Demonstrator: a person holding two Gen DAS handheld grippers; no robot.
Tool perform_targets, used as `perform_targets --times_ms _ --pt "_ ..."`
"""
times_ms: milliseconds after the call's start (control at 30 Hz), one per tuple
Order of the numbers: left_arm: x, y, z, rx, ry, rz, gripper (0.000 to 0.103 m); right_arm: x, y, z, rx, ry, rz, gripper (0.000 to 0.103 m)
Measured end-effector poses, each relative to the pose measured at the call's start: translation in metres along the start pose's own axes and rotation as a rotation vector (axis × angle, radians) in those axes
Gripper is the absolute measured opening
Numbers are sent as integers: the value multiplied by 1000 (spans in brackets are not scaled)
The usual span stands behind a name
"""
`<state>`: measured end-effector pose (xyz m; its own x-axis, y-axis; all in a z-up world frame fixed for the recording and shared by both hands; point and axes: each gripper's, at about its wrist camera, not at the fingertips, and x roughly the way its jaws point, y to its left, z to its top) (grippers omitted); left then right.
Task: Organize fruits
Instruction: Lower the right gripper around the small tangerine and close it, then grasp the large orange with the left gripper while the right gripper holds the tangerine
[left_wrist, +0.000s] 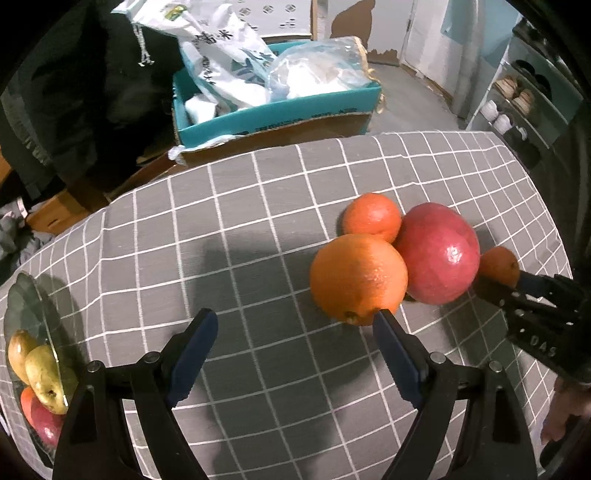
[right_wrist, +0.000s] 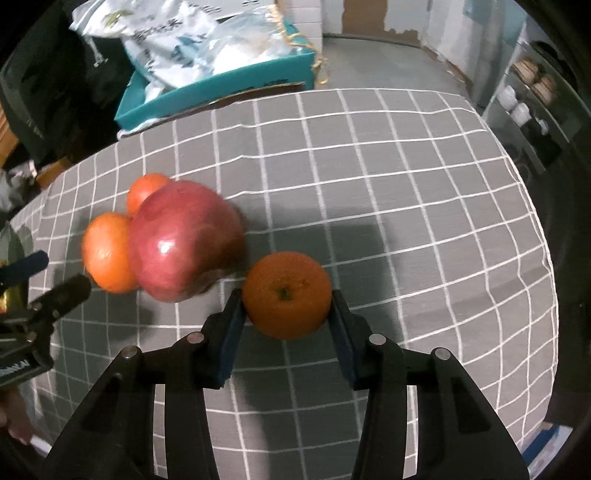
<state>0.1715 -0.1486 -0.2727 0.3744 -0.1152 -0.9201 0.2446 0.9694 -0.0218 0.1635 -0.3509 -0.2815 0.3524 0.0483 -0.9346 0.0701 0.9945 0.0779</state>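
Clamping mandarin (right_wrist: 287, 295), right hand-held gripper (right_wrist: 287, 314), tablecloth (right_wrist: 406, 221) edge near

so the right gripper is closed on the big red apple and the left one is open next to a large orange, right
Not quite. The right gripper is shut on a small round orange tangerine, not the big red apple, which sits free beside it; the right wrist view shows this. The left gripper is indeed open next to the large orange.

The right gripper (right_wrist: 288, 314) points steeply down, its pads pressed on a small orange (right_wrist: 288, 293). The left gripper (left_wrist: 295, 332) hangs with jaws spread wide, holding nothing.
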Motion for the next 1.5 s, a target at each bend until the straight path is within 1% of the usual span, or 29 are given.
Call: perform_targets --times_ms 100,200,267,467,567,667,767,833,900,933,1067,1233,1500 --pt "2 -4 2 3 -7 -11 89 0 -7 0 13 2 -2 44" --pt "5 -7 5 2 9 -27 89 2 -7 -2 17 7 -3 44" --pt "5 -11 5 12 5 -31 89 2 -9 -3 19 10 -3 44" --pt "19 -22 8 42 32 -44 89 4 -10 -3 23 13 0 44" --pt "25 -24 11 48 31 -42 89 3 -9 -3 18 11 -2 44" --pt "29 -23 12 41 36 -57 89 4 -8 -3 15 13 -2 44" --pt "32 -22 13 27 35 -77 87 3 -8 -4 15 12 -3 44" --pt "32 -21 13 21 32 -96 83 3 -9 -5 15 12 -4 44" --pt "33 -21 13 17 29 -132 70 2 -9 -6 15 14 -5 44" --pt "32 -22 13 18 31 -149 66 2 -9 -6 15 14 -6 44" --pt "29 -28 11 43 22 -129 65 0 -8 -7 8 12 -8 44" --pt "25 -23 7 18 21 -121 65 -7 -5 -6 -5 -8 -20 44" --pt "4 -7 3 -24 -14 -101 64 -26 0 -5 -26 -48 -40 44"
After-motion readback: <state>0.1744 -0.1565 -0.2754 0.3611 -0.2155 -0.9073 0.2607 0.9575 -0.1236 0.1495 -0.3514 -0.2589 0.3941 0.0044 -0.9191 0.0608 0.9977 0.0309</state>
